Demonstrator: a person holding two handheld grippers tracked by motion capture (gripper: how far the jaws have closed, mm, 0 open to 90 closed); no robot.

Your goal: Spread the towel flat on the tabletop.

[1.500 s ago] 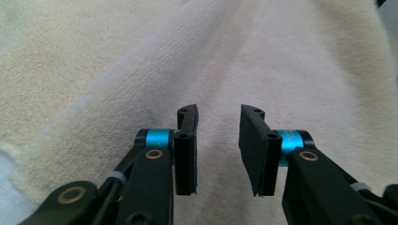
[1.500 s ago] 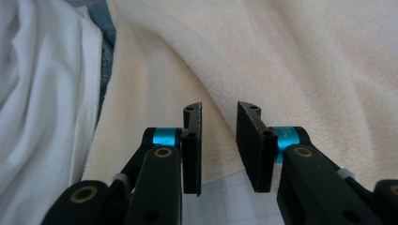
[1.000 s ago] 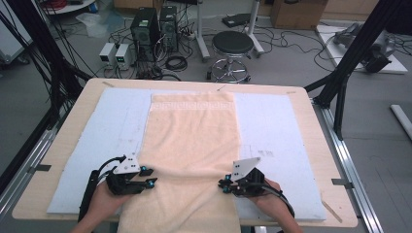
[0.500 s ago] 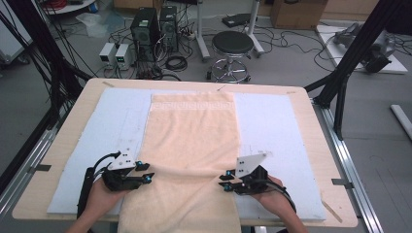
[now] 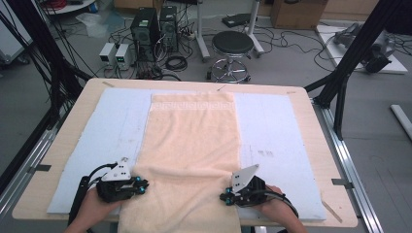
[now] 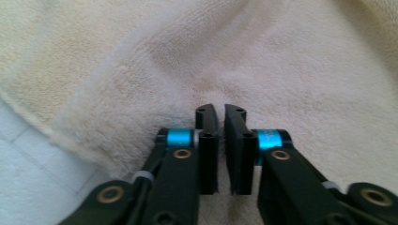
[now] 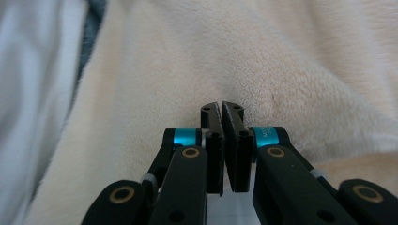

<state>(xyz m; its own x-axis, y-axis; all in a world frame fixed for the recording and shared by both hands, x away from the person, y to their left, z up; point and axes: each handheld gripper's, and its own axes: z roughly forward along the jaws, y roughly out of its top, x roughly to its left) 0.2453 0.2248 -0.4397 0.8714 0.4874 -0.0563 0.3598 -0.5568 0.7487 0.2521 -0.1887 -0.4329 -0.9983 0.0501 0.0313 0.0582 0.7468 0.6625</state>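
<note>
Both tongs, left and right, just closed, pinching towel side edges near counter front; far half lies flat.

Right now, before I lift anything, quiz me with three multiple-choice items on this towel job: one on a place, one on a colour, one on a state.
1. Where does the towel lie?
A. along the middle of the pale blue mat
B. bunched at the table's far left corner
C. on the floor by the stool

2. What colour is the towel?
A. dark green
B. cream
C. red

3. How do the jaws of the left gripper and the right gripper stand?
A. both wide open above the towel
B. left open, right closed
C. both closed together at the towel's near side edges

Answers:
1 A: the high view shows mat on both sides of the towel.
2 B: all views show cream pile.
3 C: each gripper view shows the jaws nearly meeting, just closed, with towel puckered at their tips.
</note>
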